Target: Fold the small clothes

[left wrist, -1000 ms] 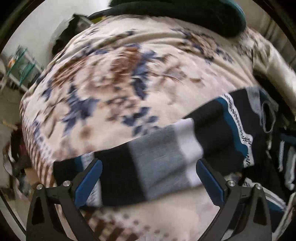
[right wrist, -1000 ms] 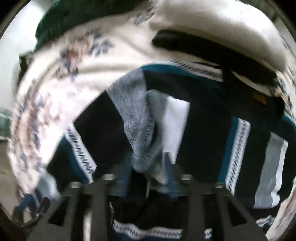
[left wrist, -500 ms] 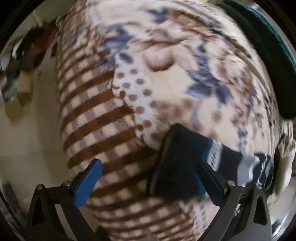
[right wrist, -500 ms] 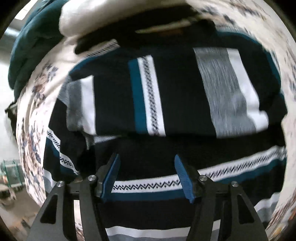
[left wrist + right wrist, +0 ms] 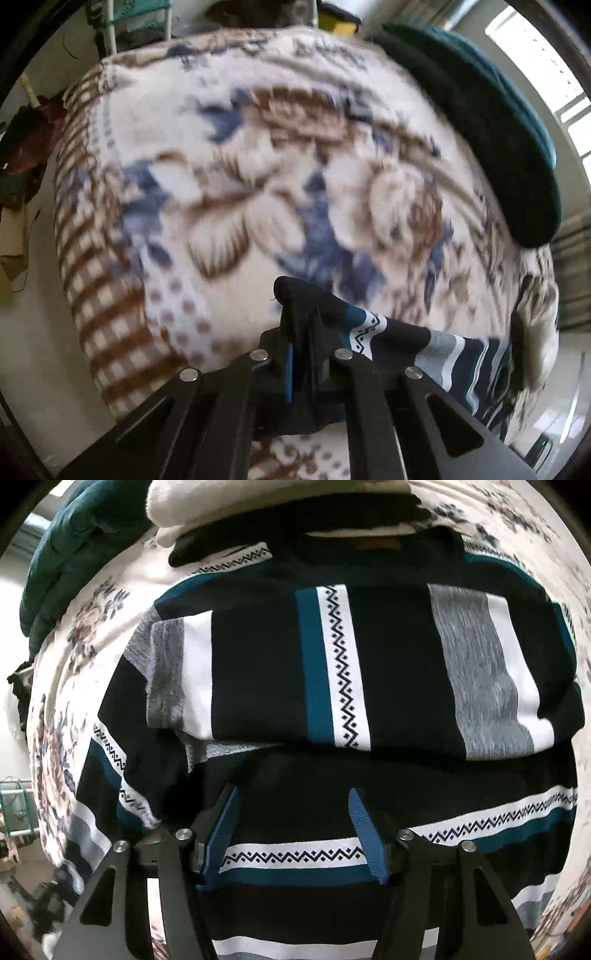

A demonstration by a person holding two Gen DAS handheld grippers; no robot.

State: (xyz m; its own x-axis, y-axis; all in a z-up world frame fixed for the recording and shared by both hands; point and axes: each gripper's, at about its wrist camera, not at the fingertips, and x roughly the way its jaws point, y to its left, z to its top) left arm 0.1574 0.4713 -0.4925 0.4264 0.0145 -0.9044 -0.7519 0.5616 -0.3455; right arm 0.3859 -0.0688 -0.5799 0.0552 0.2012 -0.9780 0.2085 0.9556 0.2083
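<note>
Left gripper (image 5: 303, 354) clenched on sweater (image 5: 332, 664) cuff; floral blanket (image 5: 221, 184) fills its view, teal cushion (image 5: 480, 122) at 2 o'clock. Right view only: sweater body, sleeve folded across; right gripper (image 5: 293, 830) released above hem.

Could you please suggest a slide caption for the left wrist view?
Left claw shut on a dark corner of the striped sweater, lying across the floral blanket.

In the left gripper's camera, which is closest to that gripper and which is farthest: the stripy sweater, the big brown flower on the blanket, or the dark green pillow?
1. Stripy sweater: pinched in the left gripper.
2. Big brown flower: mid-blanket, up and left.
3. Dark green pillow: far edge, upper right.
</note>
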